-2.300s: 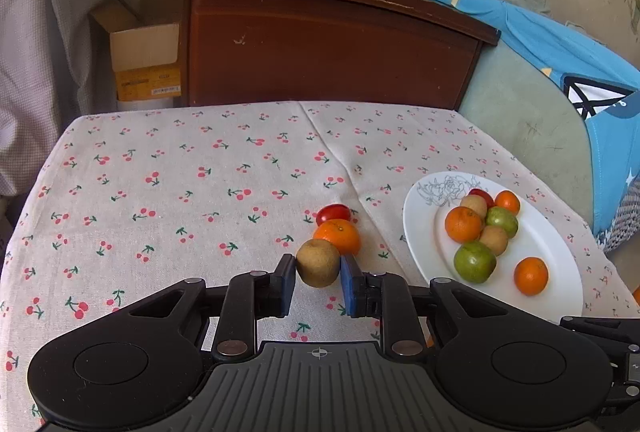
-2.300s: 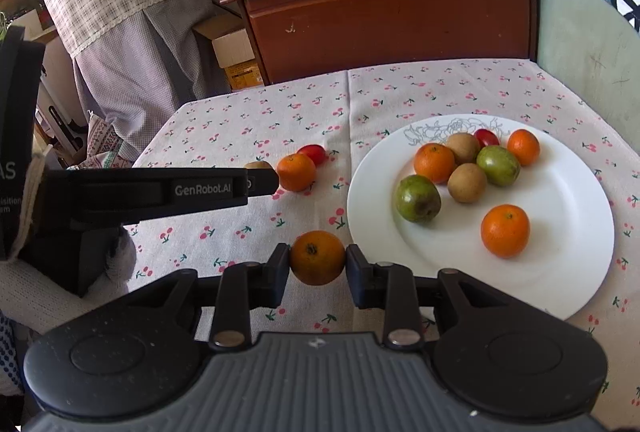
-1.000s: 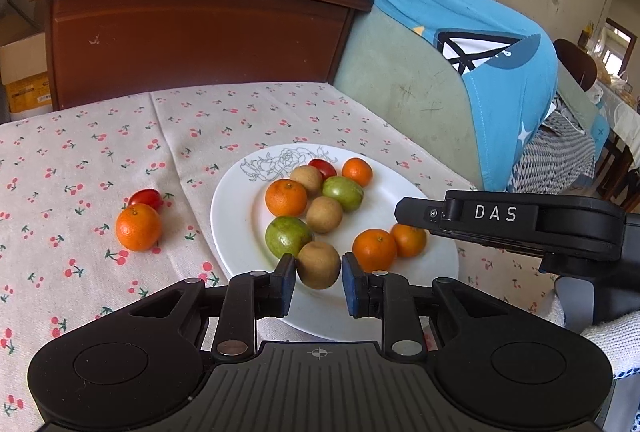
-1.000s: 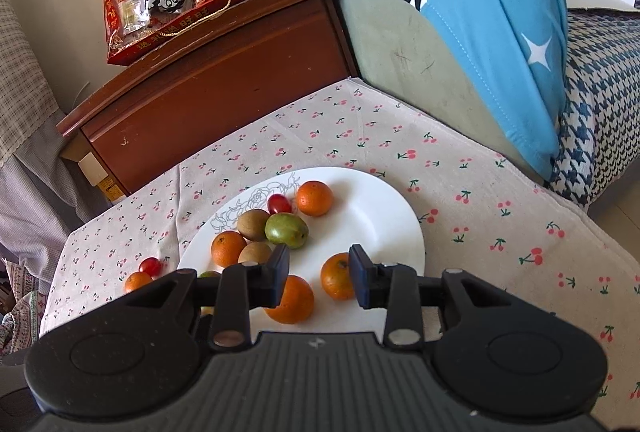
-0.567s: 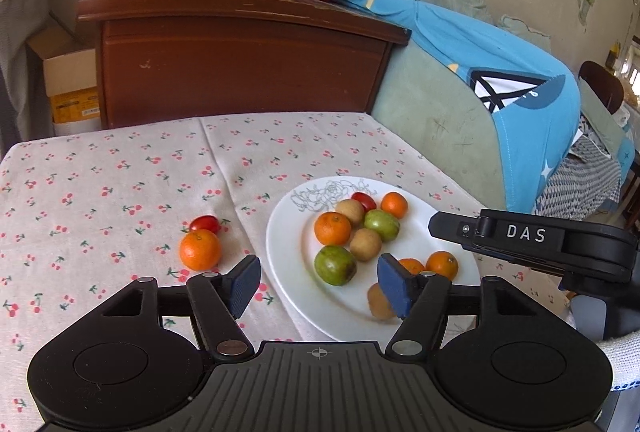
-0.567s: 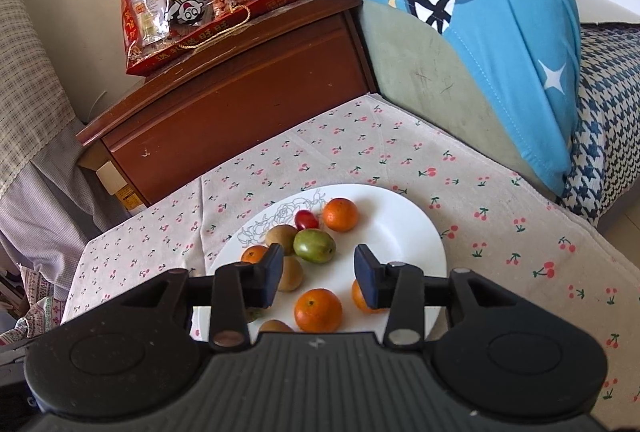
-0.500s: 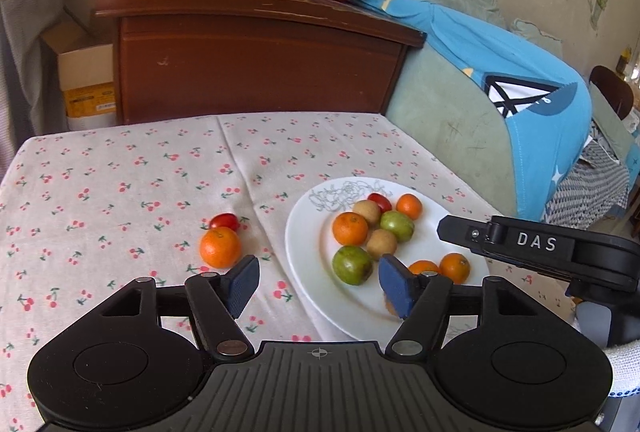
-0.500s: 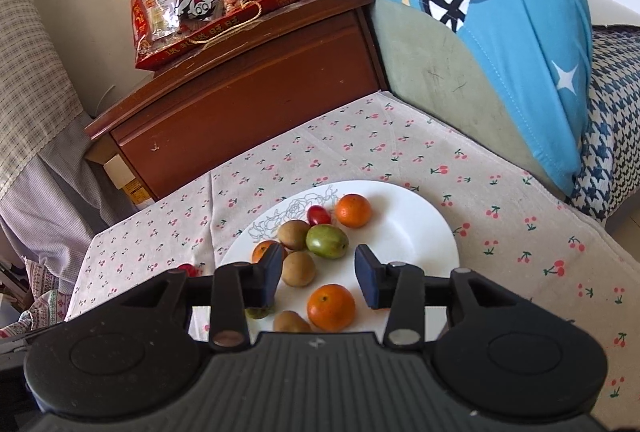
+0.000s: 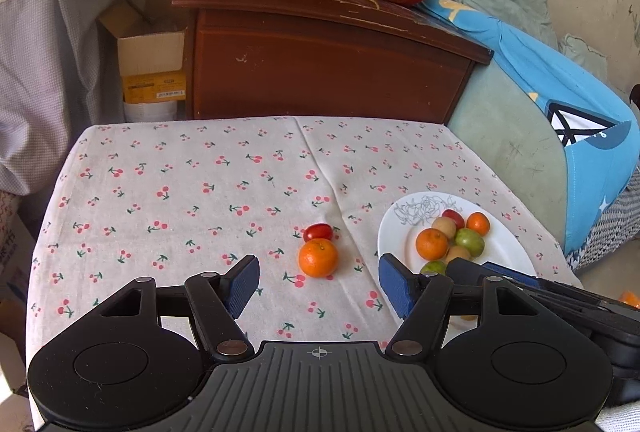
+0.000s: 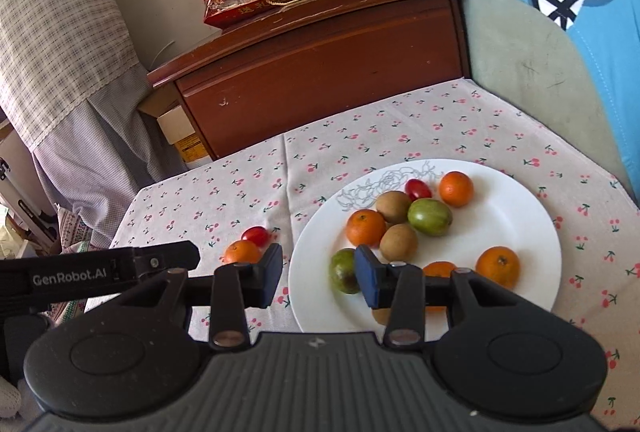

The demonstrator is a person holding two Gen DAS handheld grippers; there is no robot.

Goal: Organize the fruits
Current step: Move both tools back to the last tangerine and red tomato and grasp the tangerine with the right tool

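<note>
A round orange tangerine point(image 9: 318, 257) and a small red cherry tomato point(image 9: 318, 231) touching it lie mid-table on the cherry-print cloth point(image 9: 192, 191), left of the white china plate point(image 10: 516, 216) near the right edge where the other fruit is gathered. The left gripper point(image 9: 318, 284), jaws wide and empty after just opening, faces that pair, apparently lining up the next pickup. The right gripper point(image 10: 318, 278), its narrower, empty jaws having also just opened, hangs over the plate's near-left rim.

A dark wooden cabinet point(image 9: 328, 63) stands behind the cherry-print tablecloth point(image 9: 192, 199), beside a green sofa point(image 9: 516, 159).

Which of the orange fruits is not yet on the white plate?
The orange beside the red cherry tomato on the cherry-print tablecloth; the other oranges lie on the plate.
</note>
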